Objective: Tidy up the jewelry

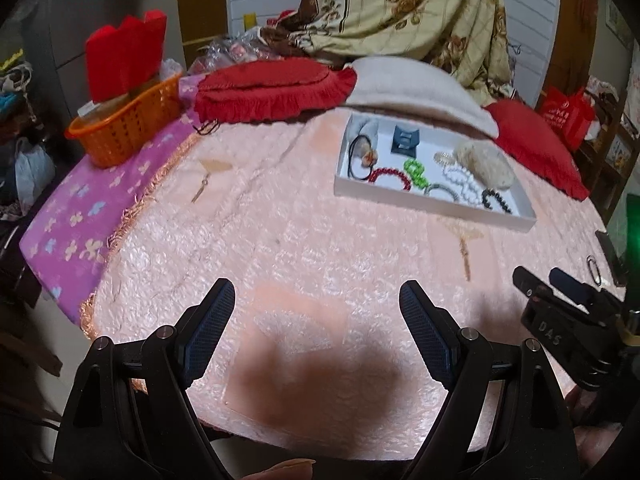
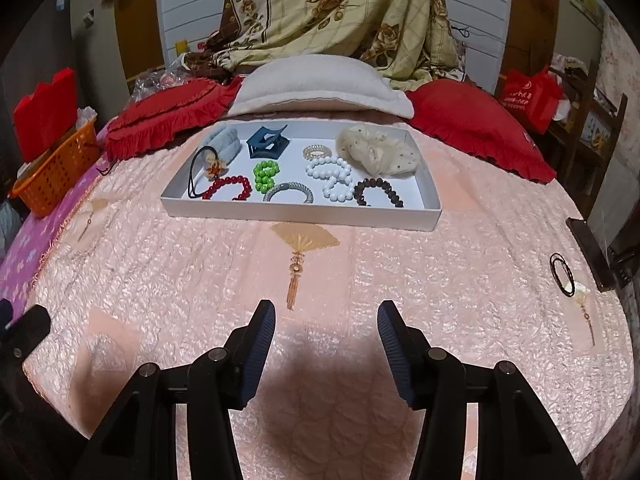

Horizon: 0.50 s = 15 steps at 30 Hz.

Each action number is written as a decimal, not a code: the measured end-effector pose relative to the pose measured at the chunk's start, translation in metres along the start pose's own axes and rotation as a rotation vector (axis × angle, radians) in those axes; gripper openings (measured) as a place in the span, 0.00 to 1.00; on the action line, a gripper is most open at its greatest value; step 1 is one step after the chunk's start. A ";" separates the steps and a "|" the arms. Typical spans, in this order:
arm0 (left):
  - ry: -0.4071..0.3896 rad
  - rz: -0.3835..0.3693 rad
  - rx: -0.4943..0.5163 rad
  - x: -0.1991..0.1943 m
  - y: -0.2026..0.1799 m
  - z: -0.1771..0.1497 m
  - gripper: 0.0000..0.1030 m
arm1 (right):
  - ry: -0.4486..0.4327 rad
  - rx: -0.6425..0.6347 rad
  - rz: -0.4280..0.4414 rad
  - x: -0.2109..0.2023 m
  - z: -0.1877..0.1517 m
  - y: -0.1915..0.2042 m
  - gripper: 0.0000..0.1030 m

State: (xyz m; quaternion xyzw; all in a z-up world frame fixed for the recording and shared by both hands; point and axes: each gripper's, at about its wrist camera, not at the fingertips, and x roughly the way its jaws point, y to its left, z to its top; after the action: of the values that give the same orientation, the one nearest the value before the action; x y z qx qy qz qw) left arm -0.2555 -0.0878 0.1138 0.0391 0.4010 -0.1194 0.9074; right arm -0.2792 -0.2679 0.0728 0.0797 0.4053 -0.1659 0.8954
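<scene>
A white tray (image 2: 304, 211) lies on the pink quilted bed, holding jewelry: a red bead bracelet (image 2: 228, 187), a green bead bracelet (image 2: 265, 175), a grey band (image 2: 290, 192), a white pearl string (image 2: 332, 178), a dark bead bracelet (image 2: 378, 192), a blue hair claw (image 2: 267, 143), a cream scrunchie (image 2: 376, 151) and a black cord with a pendant (image 2: 208, 170). The same tray (image 1: 432, 204) shows at upper right in the left wrist view. A black hair tie (image 2: 562, 274) lies loose on the bed at right. My right gripper (image 2: 326, 334) is open and empty, short of the tray. My left gripper (image 1: 316, 312) is open and empty over bare quilt.
An orange basket (image 1: 124, 128) with a red item stands at the far left. Red cushions (image 2: 476, 128) and a cream pillow (image 2: 320, 88) line the head of the bed behind the tray. A dark phone-like object (image 2: 588, 252) lies at the right edge. A floral blanket hangs behind.
</scene>
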 end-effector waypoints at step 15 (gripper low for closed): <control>0.087 -0.022 0.020 0.020 -0.013 -0.009 0.82 | -0.017 0.020 -0.001 -0.003 -0.006 -0.013 0.57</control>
State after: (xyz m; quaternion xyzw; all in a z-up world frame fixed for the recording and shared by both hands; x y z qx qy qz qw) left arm -0.2519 -0.1027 0.0936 0.0490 0.4394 -0.1315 0.8873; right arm -0.2904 -0.2777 0.0711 0.0868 0.3959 -0.1710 0.8980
